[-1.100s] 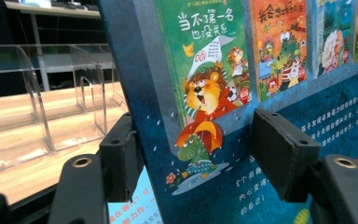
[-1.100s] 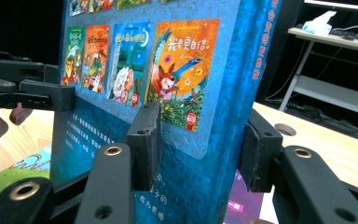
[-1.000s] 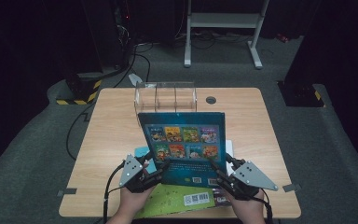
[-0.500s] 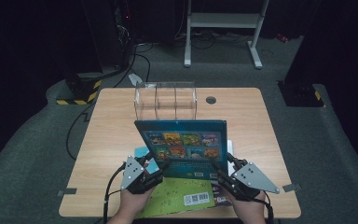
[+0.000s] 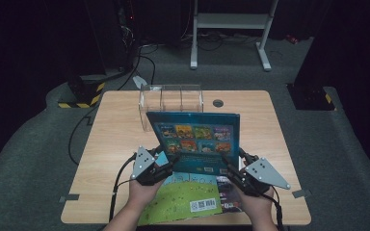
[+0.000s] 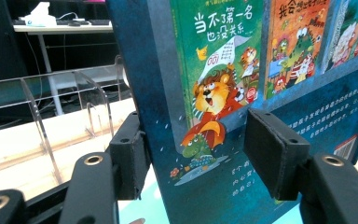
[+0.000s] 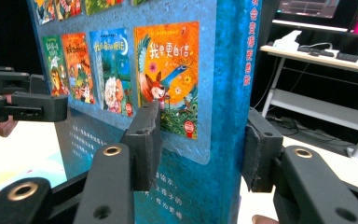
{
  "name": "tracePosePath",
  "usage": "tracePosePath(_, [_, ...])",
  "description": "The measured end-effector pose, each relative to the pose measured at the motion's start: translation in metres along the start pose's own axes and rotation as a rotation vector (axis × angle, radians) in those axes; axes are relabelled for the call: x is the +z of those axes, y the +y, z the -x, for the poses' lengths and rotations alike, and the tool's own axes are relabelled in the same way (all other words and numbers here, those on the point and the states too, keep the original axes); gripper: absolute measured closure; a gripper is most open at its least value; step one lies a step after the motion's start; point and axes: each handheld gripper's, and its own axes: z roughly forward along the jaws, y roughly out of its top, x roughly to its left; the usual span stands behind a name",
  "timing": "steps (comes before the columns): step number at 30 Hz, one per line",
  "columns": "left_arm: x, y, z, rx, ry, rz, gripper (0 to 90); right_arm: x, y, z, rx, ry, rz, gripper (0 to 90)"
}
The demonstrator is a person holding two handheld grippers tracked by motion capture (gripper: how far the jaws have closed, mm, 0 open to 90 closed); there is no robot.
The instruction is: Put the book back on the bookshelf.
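A thick blue picture-book box (image 5: 192, 137) is held up off the wooden table (image 5: 115, 134), tilted with its back cover toward me. My left gripper (image 5: 171, 161) is shut on its lower left corner. In the left gripper view (image 6: 198, 156) one pad presses each face of the box (image 6: 205, 93). My right gripper (image 5: 229, 166) is shut on the lower right corner. In the right gripper view (image 7: 203, 140) its pads clamp across the spine edge of the box (image 7: 177, 70), and these jaws have just eased open slightly.
A green picture book (image 5: 183, 195) lies flat at the table's near edge under the hands. A clear acrylic divider rack (image 5: 171, 98) stands at the back of the table, just behind the box, also seen in the left gripper view (image 6: 51, 116). Dark floor surrounds the table.
The blue box has tipped up from nearly flat to steeper, its bottom edge rising off the table. The left hand shifted slightly inward. Both grippers kept their hold.
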Motion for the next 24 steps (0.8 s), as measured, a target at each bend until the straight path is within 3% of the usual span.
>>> tracePosePath(5, [0.011, 0.001, -0.007, -0.017, 0.004, 0.001, 42.1, 0.012, 0.002, 0.008, 0.019, -0.009, -0.002, 53.6])
tracePosePath(9, [0.015, -0.005, -0.014, -0.035, 0.005, 0.008, 42.0, 0.020, 0.003, 0.008, -0.006, -0.011, -0.003, 53.4])
tracePosePath(12, [0.014, -0.005, -0.015, -0.032, 0.006, 0.003, 41.9, 0.023, 0.001, 0.007, 0.001, -0.009, -0.003, 53.4])
tracePosePath(19, [0.008, -0.007, -0.013, -0.028, -0.002, 0.006, 41.1, 0.018, -0.001, 0.005, 0.025, 0.012, -0.006, 52.1])
tracePosePath(24, [0.002, -0.008, -0.011, -0.027, 0.007, 0.011, 39.6, 0.014, -0.001, 0.002, 0.039, 0.047, -0.013, 45.3])
